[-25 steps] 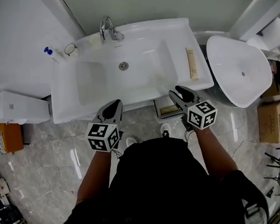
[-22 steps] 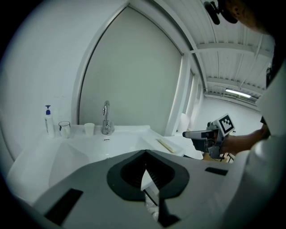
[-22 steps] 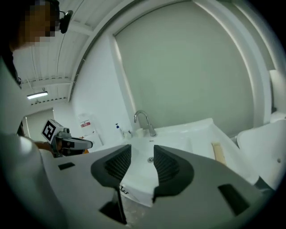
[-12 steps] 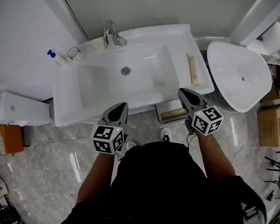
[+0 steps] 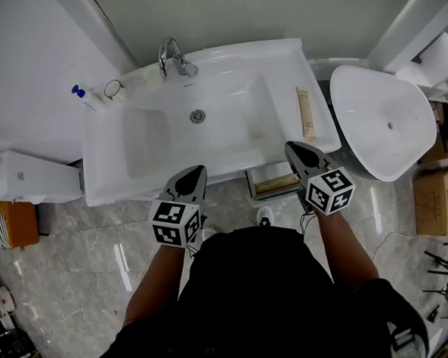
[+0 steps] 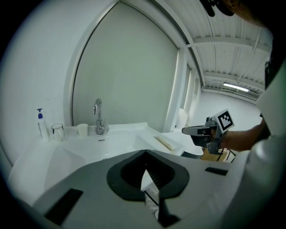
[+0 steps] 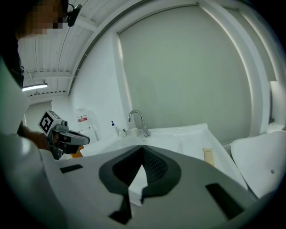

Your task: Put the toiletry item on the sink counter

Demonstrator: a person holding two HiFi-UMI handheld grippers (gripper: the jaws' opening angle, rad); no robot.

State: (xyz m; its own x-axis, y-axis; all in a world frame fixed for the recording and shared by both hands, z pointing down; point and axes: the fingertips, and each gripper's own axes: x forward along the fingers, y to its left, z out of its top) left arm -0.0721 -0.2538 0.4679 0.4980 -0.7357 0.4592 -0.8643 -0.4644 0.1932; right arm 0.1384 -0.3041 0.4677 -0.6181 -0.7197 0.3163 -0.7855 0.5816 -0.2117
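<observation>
Head view, glossy white sink worktop (image 5: 285,65), grey marbled floor (image 5: 76,244), flat beige tube (image 5: 305,113), left tool (image 5: 195,171) and right tool (image 5: 292,147) closed, empty.

No words or numbers to read right now: just black-and-white square patterns on the cubes of the left tool (image 5: 194,172) and right tool (image 5: 295,149), plus a red-marked label (image 7: 82,119) on a far white box, too small to make out.

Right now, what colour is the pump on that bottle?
Blue pump; the head view shows it best.
</observation>
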